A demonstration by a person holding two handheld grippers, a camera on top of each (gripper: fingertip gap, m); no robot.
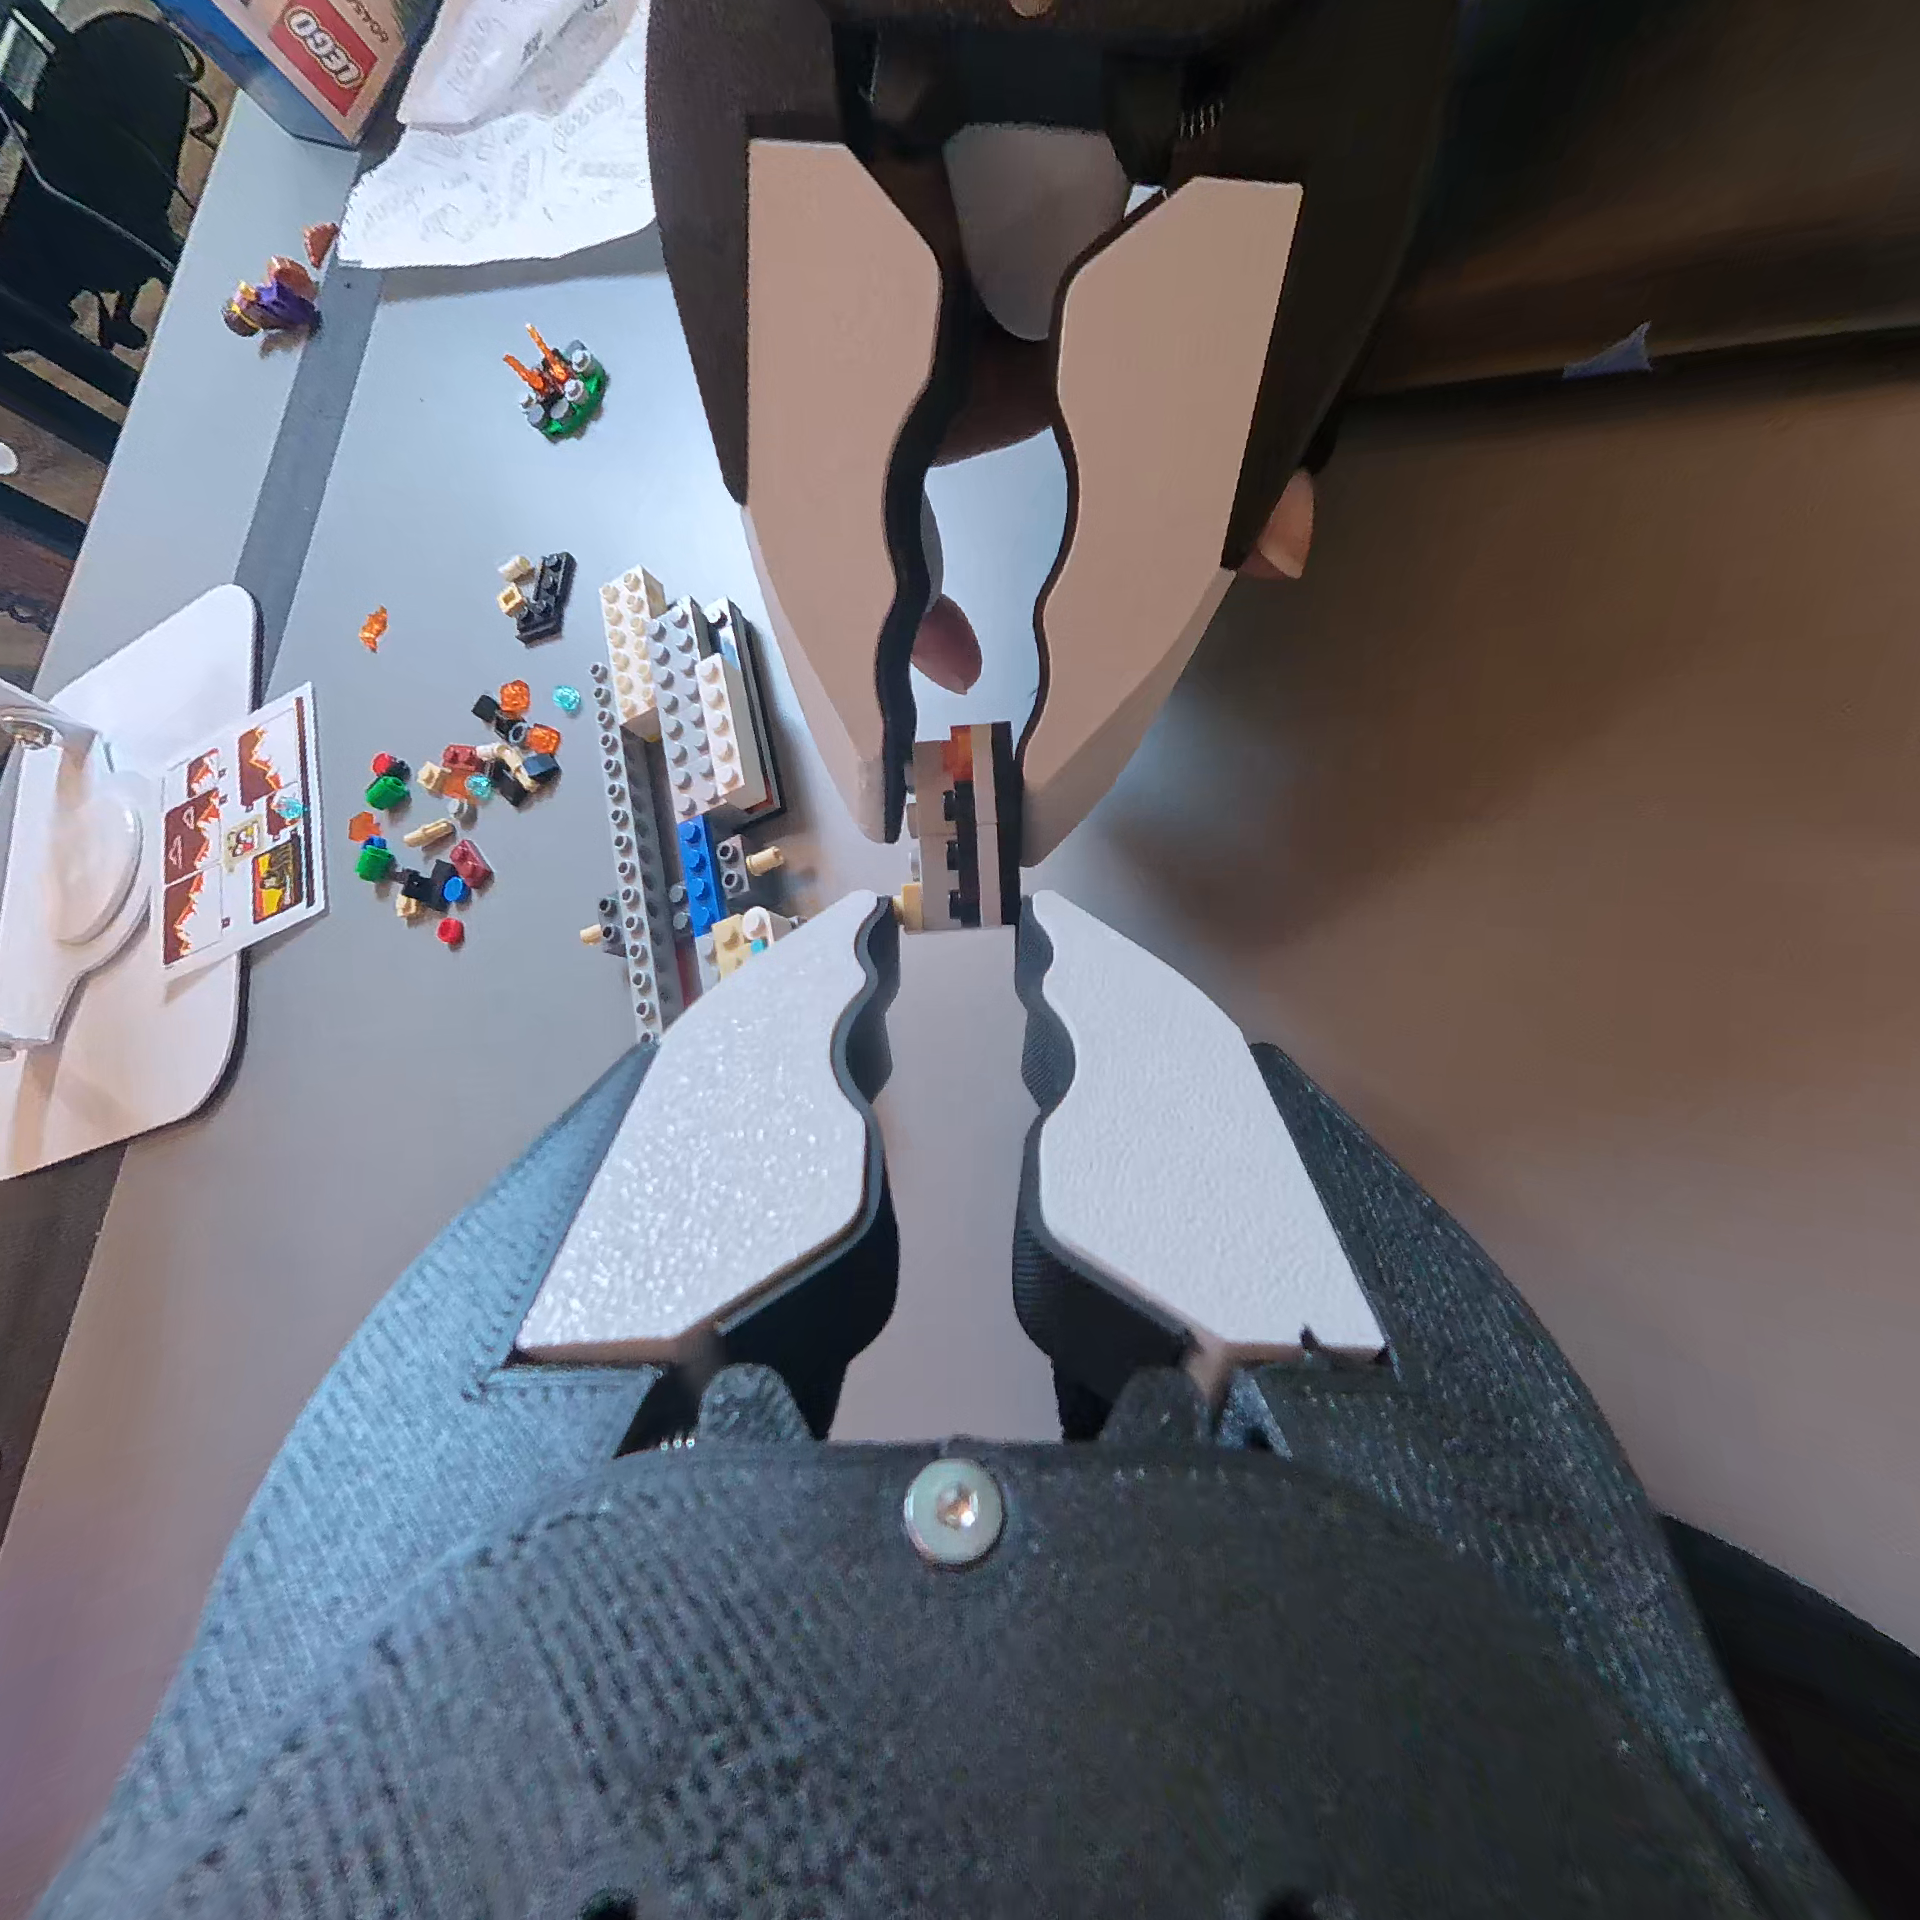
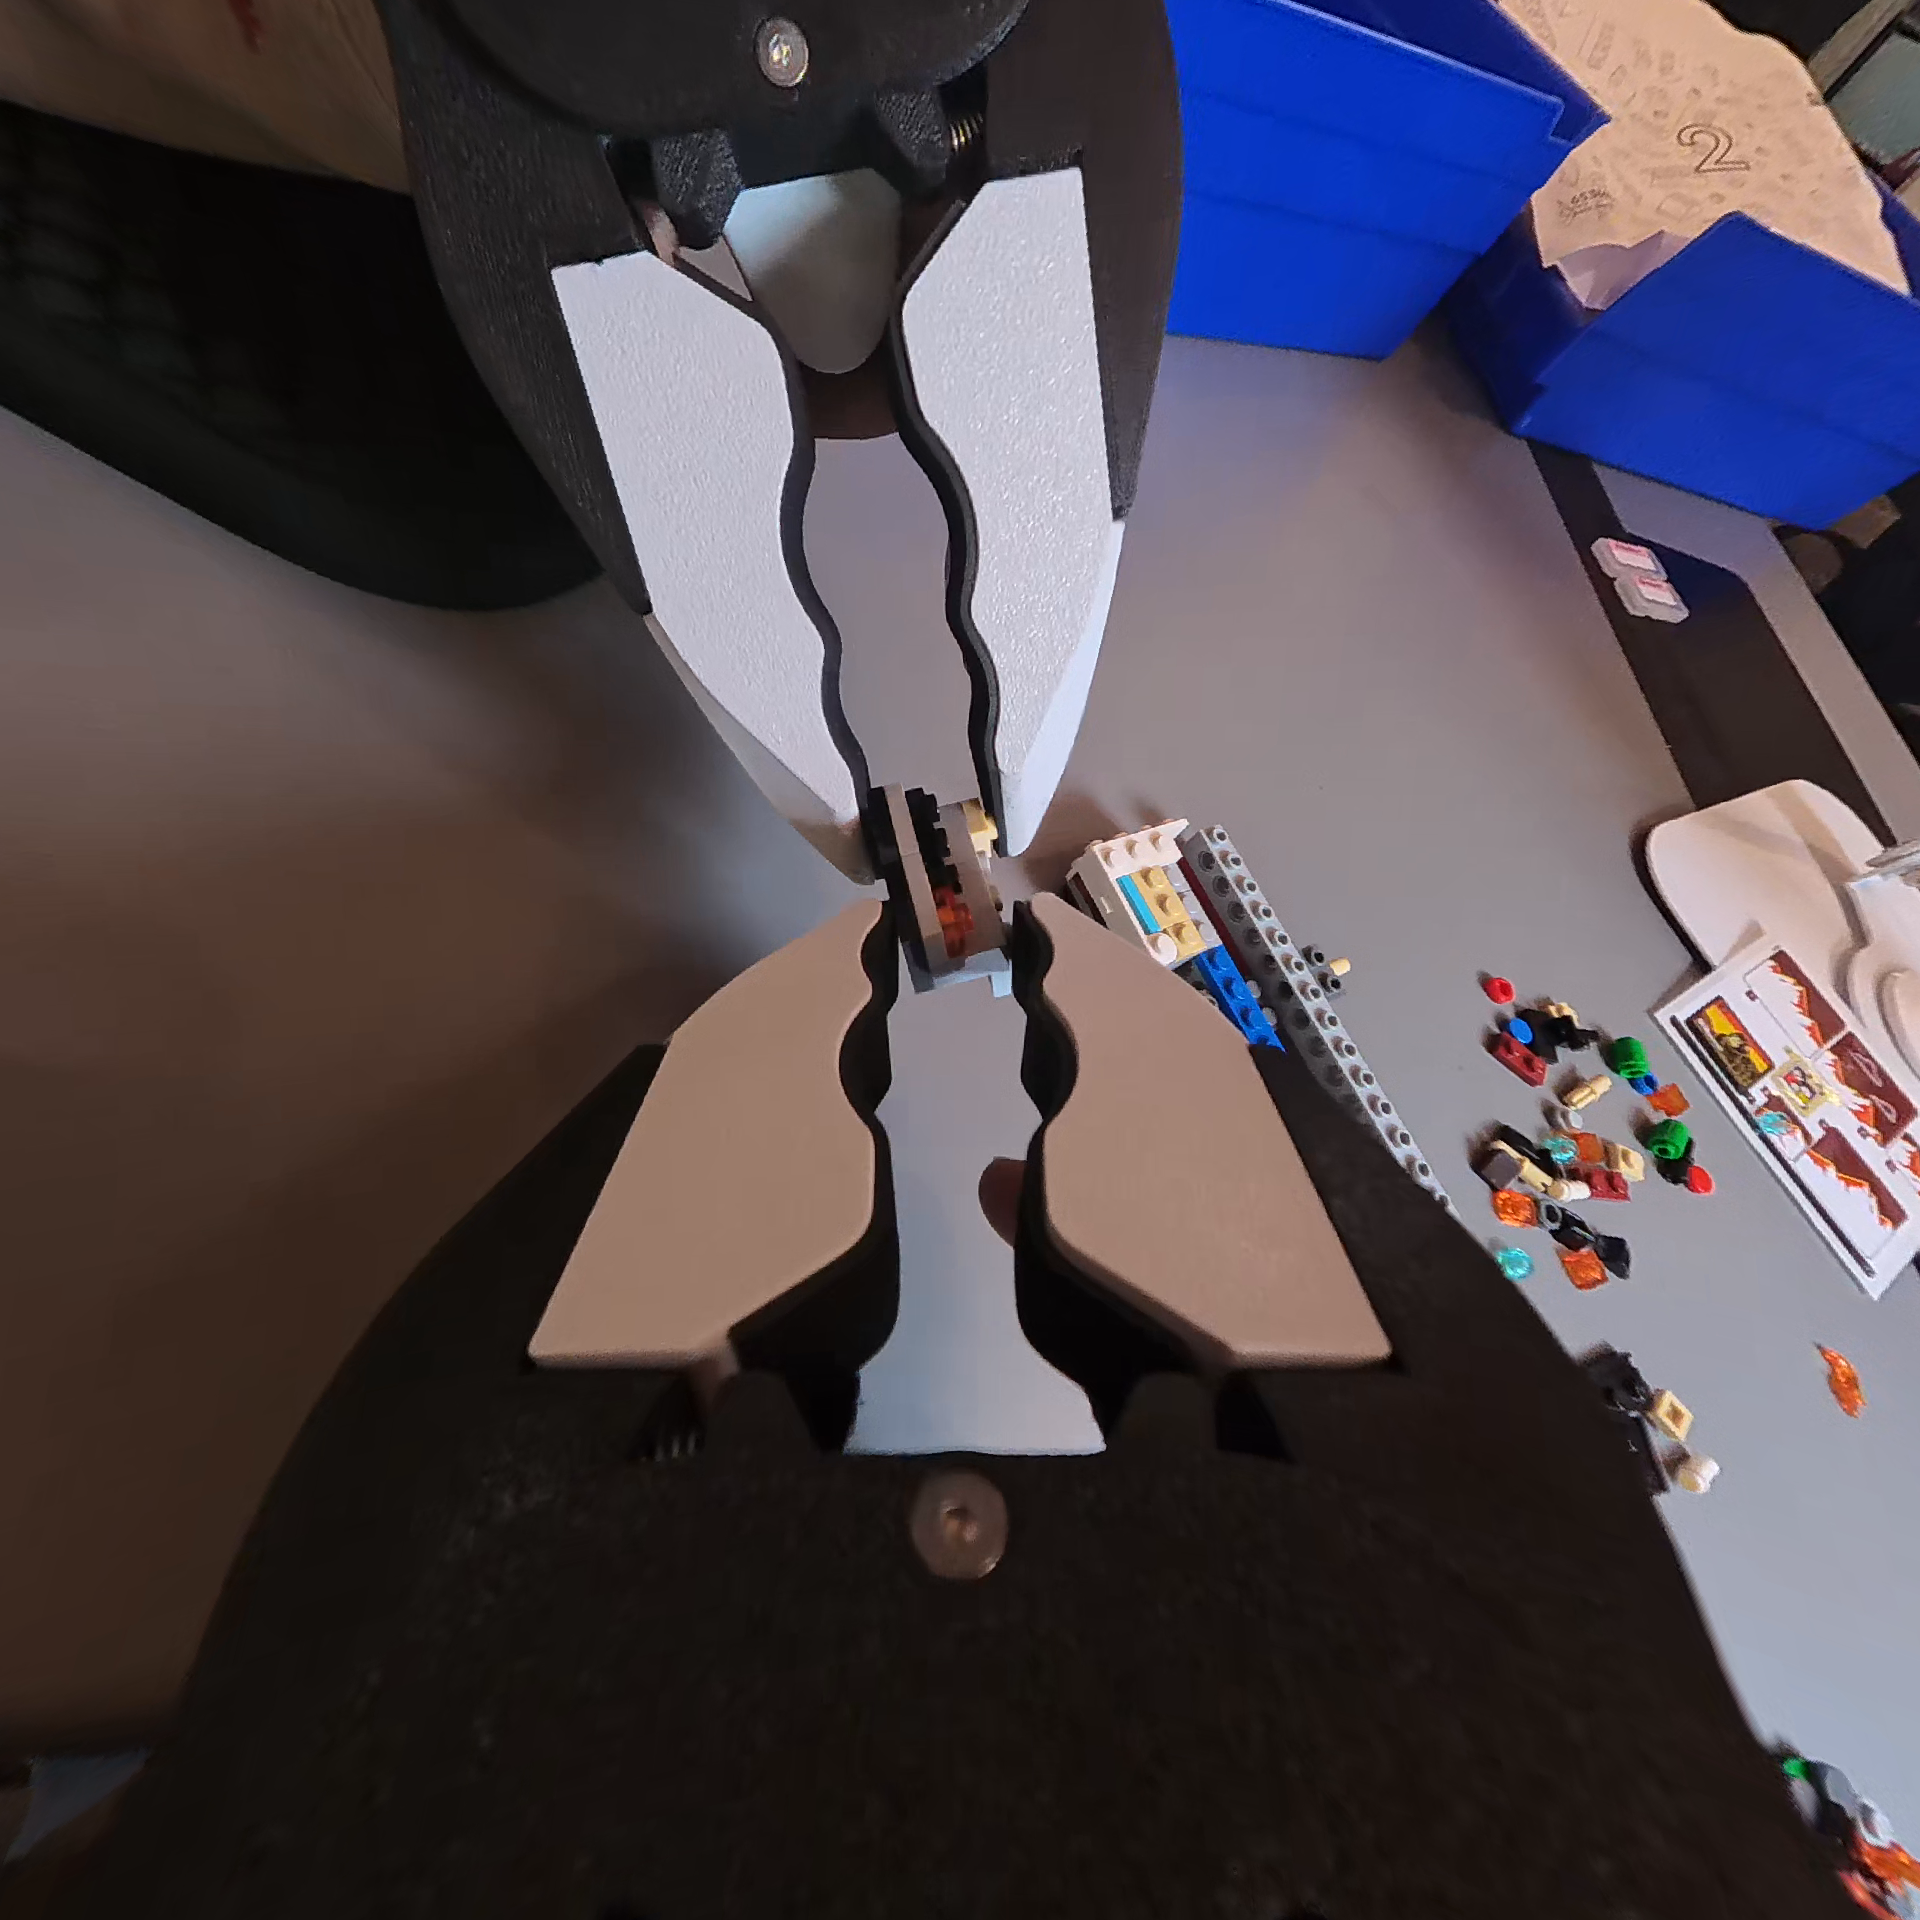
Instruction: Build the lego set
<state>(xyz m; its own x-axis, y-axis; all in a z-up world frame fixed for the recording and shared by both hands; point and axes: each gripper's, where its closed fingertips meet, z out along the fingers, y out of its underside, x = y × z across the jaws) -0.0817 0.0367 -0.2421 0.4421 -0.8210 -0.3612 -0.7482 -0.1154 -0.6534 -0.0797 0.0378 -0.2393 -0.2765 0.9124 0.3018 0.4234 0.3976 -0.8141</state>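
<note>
- The grey counter (image 1: 436, 1091) is carrying the whole job, with blue bins (image 2: 1351, 177) standing at its far edge out of the way.
- The left tool (image 1: 956, 914) and right tool (image 2: 951, 925) are meeting tip to tip above the counter, each pinching one end of the same small sub-assembly (image 1: 961, 831), probably so two halves can be pressed together.
- The long partly built model (image 1: 675, 769) is lying just beside them, likely waiting to receive it.
- A sticker sheet (image 1: 244, 826) is lying farther out.
- Loose pieces (image 1: 457, 800) are lying scattered between model and sheet, within easy reach.
</note>
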